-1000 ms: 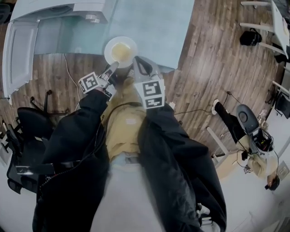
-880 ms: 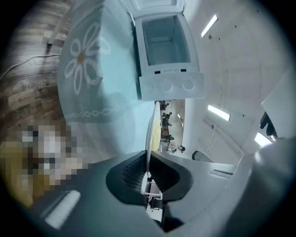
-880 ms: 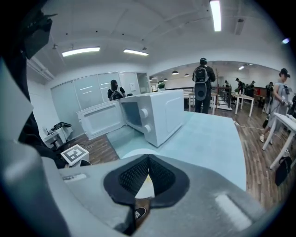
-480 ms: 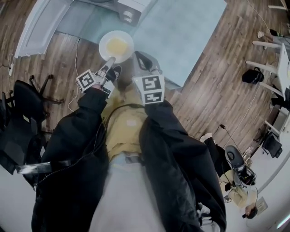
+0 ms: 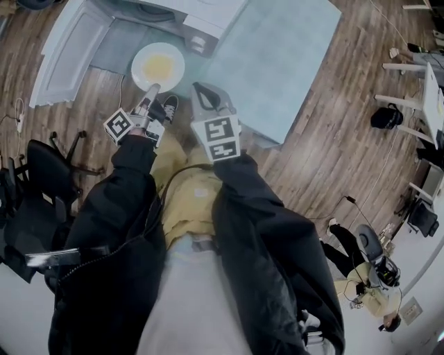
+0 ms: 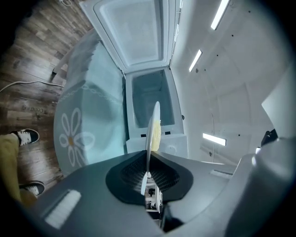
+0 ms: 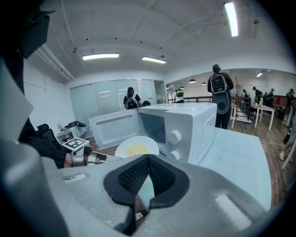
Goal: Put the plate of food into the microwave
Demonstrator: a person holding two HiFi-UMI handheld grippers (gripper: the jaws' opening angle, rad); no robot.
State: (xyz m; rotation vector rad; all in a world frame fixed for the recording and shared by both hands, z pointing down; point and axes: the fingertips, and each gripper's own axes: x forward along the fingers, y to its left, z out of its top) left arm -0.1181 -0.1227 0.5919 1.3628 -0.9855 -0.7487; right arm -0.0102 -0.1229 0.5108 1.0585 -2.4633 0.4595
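Plate of food (image 5: 158, 66): rim pinched in left gripper (image 5: 152, 90), held in the air at 6 o'clock of the open microwave (image 5: 208, 17). Right gripper (image 5: 199, 89): jaws pressed together, empty. Outstanding: 1 insertion, then release.

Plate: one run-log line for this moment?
left gripper: shut on plate rim | right gripper: shut, empty | microwave: open, plate not inside
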